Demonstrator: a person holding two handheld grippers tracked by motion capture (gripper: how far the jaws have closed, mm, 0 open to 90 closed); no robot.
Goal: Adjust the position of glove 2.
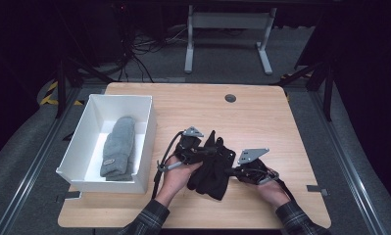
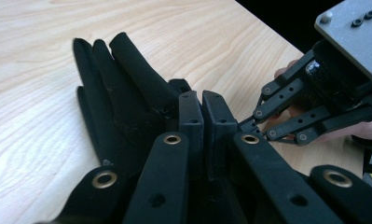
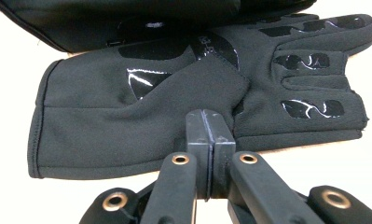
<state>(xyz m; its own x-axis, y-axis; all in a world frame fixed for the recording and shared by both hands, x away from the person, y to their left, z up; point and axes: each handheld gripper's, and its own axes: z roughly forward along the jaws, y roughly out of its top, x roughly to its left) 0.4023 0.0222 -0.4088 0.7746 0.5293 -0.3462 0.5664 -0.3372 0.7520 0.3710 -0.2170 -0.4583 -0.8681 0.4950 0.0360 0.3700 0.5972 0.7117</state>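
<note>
— Wooden table [image 1: 261,117]: what's in your white box [image 1: 96,111]?
— One grey mitten [image 1: 118,146]. Your left gripper [image 2: 202,108] and right gripper [image 3: 210,128] each pinch the black glove [image 3: 141,112], jaws pressed together on it.
</note>
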